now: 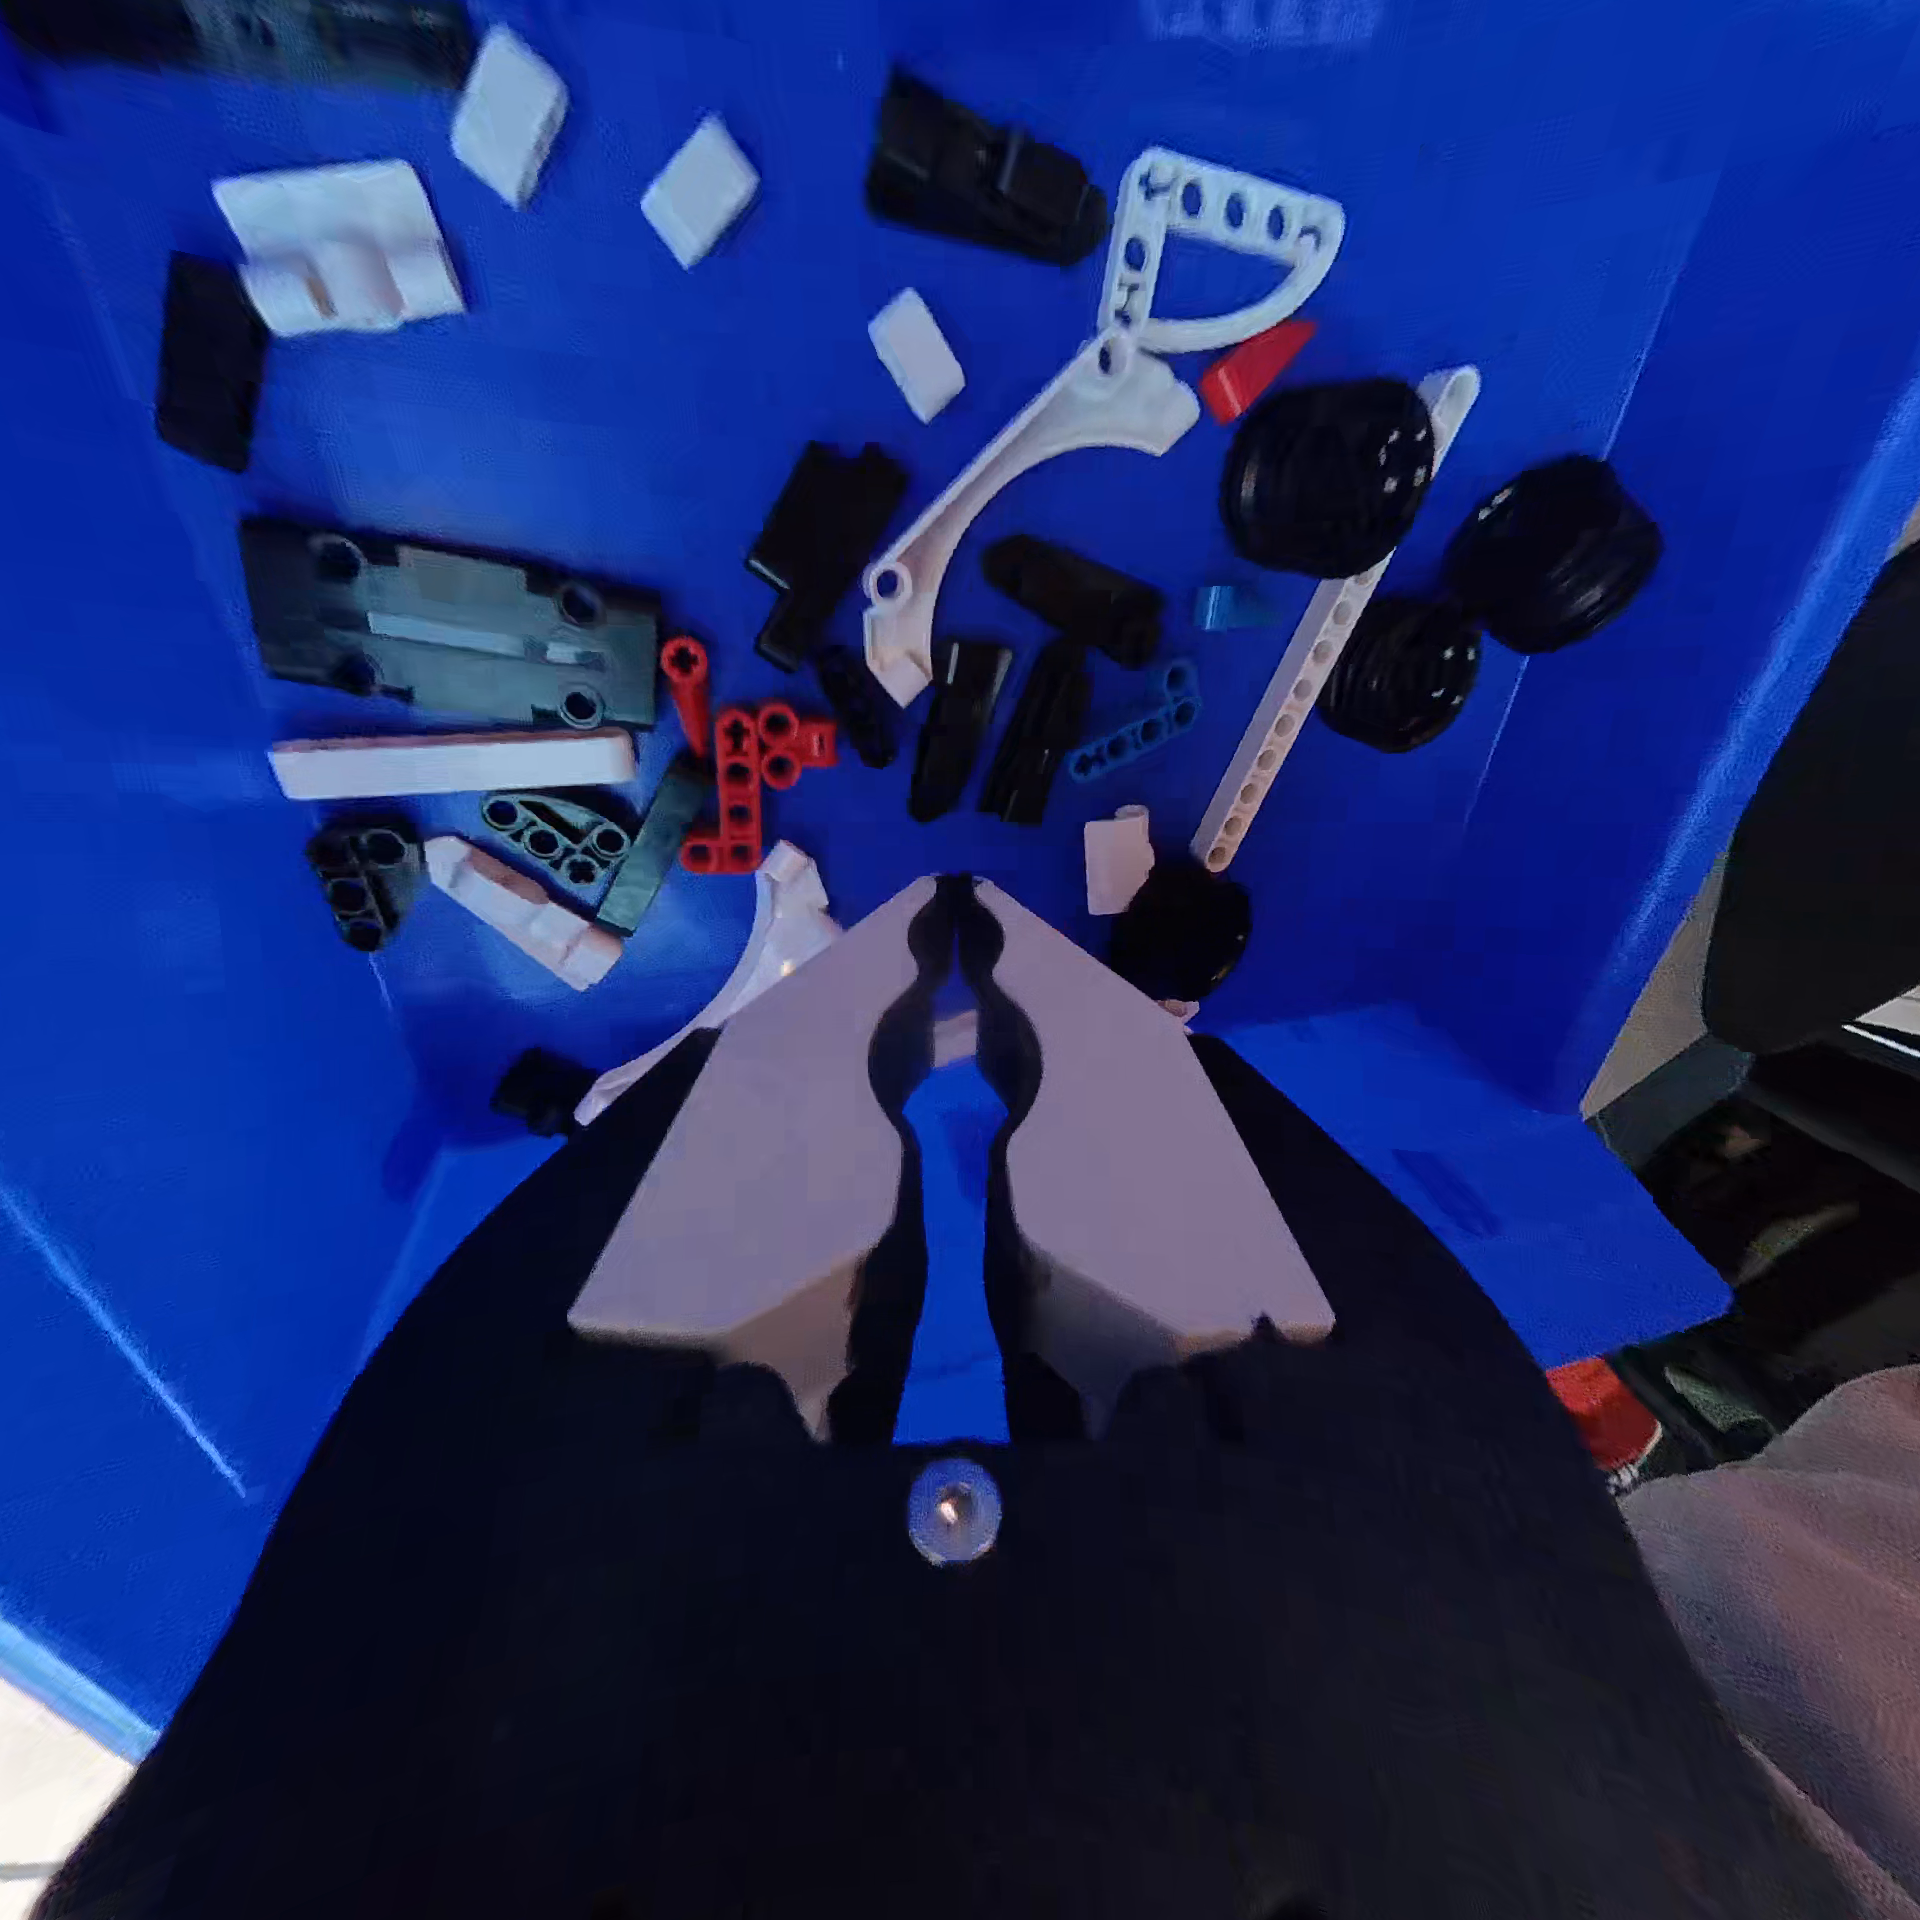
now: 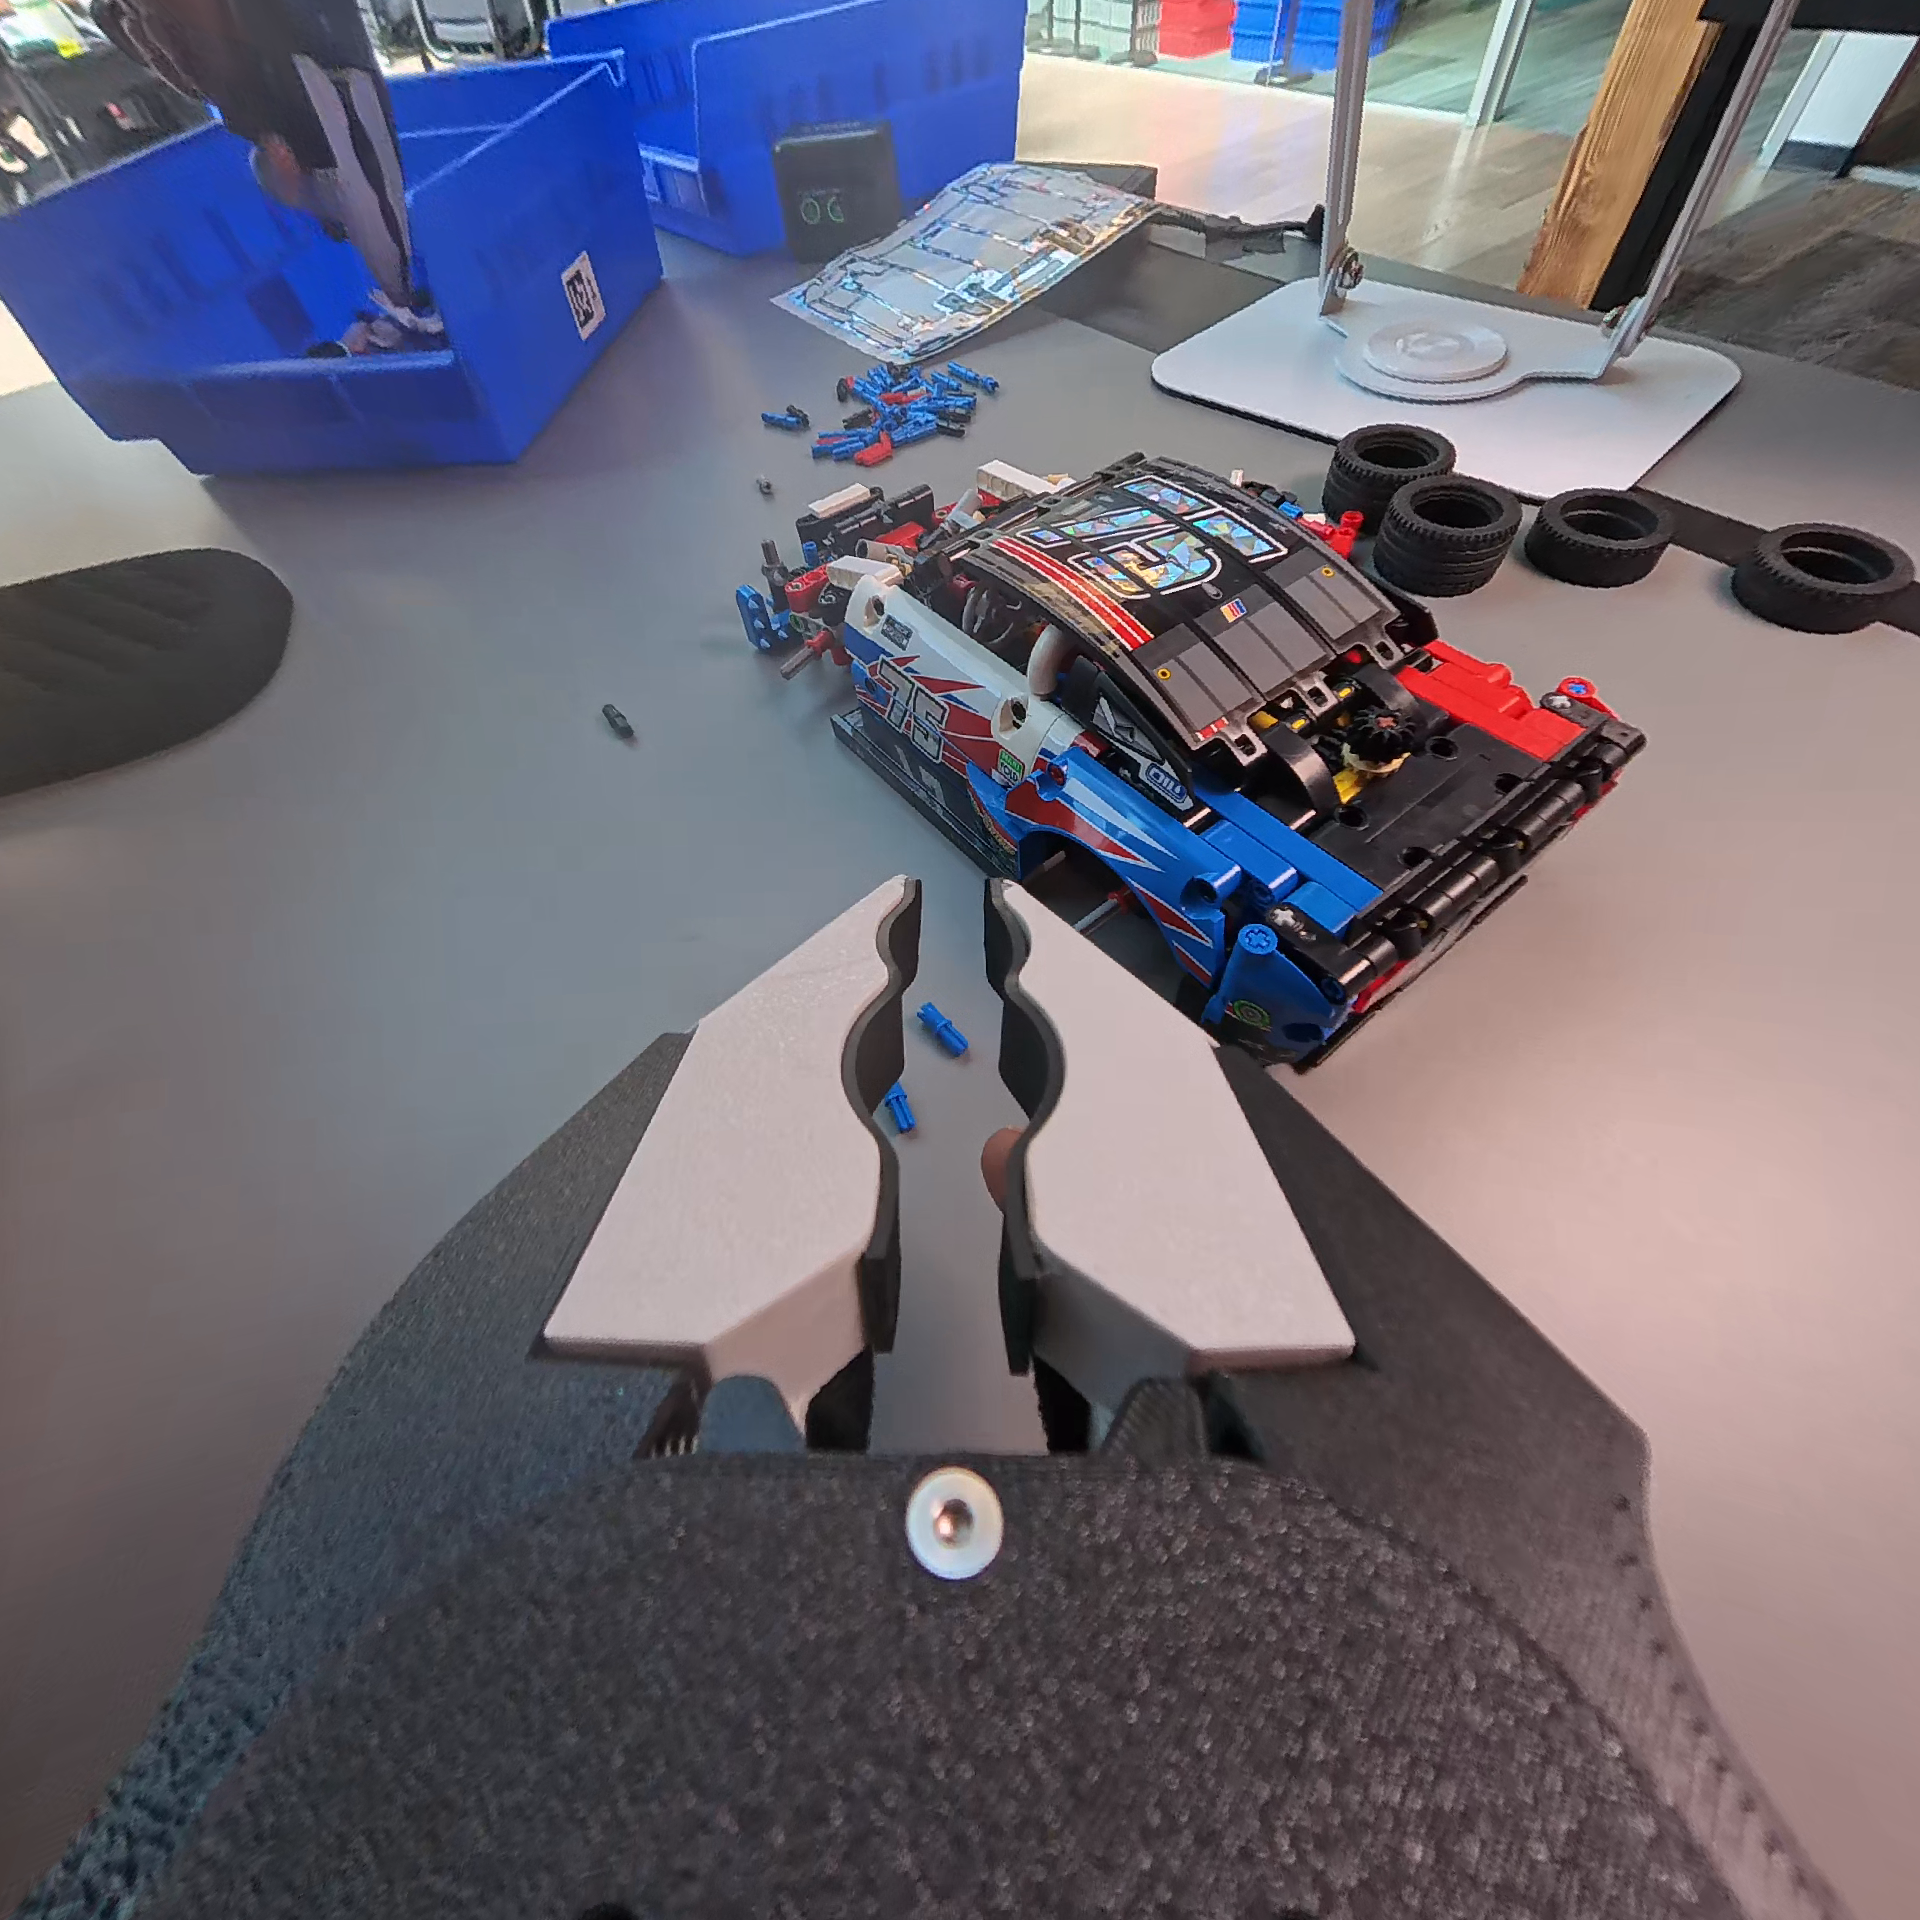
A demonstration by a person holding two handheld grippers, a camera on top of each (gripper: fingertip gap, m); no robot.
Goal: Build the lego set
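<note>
My left gripper (image 1: 956,885) is shut with nothing visible between its tips. It hangs inside a blue bin (image 1: 623,468) above loose Lego parts: a white curved panel (image 1: 997,499), black wheels (image 1: 1330,478), a red L-beam (image 1: 738,790) and a long white beam (image 1: 1320,644). A white arch piece (image 1: 779,935) lies partly hidden under the fingers. My right gripper (image 2: 951,894) is open by a narrow gap and empty, low over the grey table (image 2: 468,883). Two blue pins (image 2: 940,1029) lie under it. The part-built Lego race car (image 2: 1195,727) sits just to its right.
In the right wrist view, the left gripper (image 2: 400,296) reaches into the blue bin (image 2: 520,260), with a second bin (image 2: 831,104) behind. A pile of pins (image 2: 894,410), a sticker sheet (image 2: 966,260), several black tyres (image 2: 1449,530), a white stand base (image 2: 1455,384) and a black pad (image 2: 125,655) are on the table. Left tips to right tips: about 60 centimeters.
</note>
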